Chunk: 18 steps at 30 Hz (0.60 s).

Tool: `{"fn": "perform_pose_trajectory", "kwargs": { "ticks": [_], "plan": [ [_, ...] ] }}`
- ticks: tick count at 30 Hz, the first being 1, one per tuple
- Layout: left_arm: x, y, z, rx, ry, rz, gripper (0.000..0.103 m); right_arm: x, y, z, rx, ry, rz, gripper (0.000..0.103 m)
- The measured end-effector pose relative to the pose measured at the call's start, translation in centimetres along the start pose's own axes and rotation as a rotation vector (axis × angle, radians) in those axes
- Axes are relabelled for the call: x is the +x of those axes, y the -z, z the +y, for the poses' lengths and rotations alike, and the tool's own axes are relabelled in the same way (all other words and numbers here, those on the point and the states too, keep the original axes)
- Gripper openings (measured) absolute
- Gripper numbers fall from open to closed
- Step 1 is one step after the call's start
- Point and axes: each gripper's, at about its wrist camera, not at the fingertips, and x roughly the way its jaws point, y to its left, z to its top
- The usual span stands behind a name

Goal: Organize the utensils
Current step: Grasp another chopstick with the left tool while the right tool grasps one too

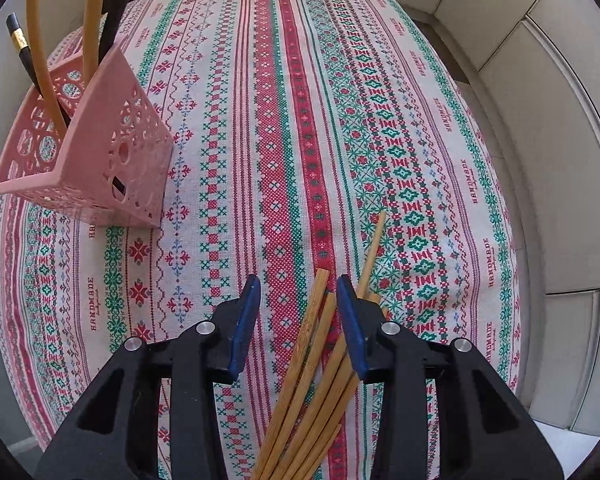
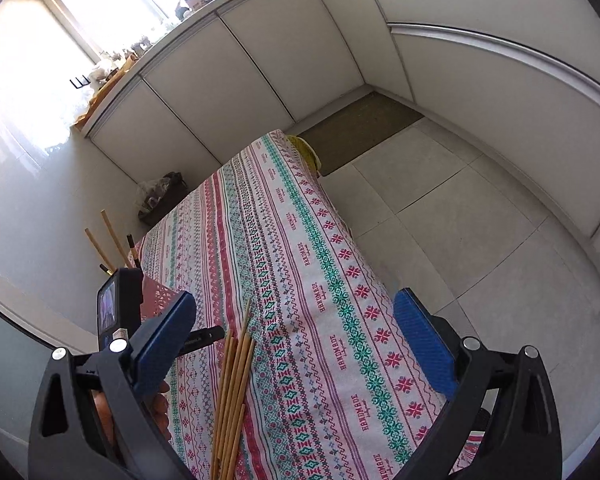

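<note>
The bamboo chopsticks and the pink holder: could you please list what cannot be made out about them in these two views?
- Bamboo chopsticks: near ends cut off by the bottom edge, left wrist view; exact count unclear where they overlap.
- Pink holder: mostly hidden behind the left gripper and its camera, right wrist view.
- Black chopstick: lower end hidden inside the holder.

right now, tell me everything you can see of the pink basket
The pink basket is a square, open-topped holder that looks like moulded plastic, its walls pierced with round and lacy cutouts. It stands on the striped tablecloth near the table's far left corner, apart from the loose bamboo chopsticks. Two tan chopsticks and a black chopstick with a gold band lean inside it. Neither gripper touches it. In the right wrist view only a sliver shows.
</note>
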Motion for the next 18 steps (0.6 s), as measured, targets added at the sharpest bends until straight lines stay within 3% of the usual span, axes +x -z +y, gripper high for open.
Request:
{"fn": "perform_pose_trajectory", "kwargs": {
  "ticks": [9,12,14,18],
  "plan": [
    [2.4,-0.7,-0.3,0.014,-0.036,0.019,0.030,0.1,0.1,-0.2,-0.001,0.014,0.005,0.096],
    [2.5,-0.4,-0.3,0.035,-0.059,0.013,0.022,0.4,0.2,0.2,-0.005,0.013,0.018,0.096],
    [2.4,-0.2,0.3,0.020,-0.056,0.013,0.010,0.6,0.3,0.8,-0.024,0.016,0.029,0.096],
    [1.8,1.2,2.4,-0.004,-0.072,-0.005,0.008,1.9,0.9,2.3,-0.076,0.046,0.078,0.096]
  ]
}}
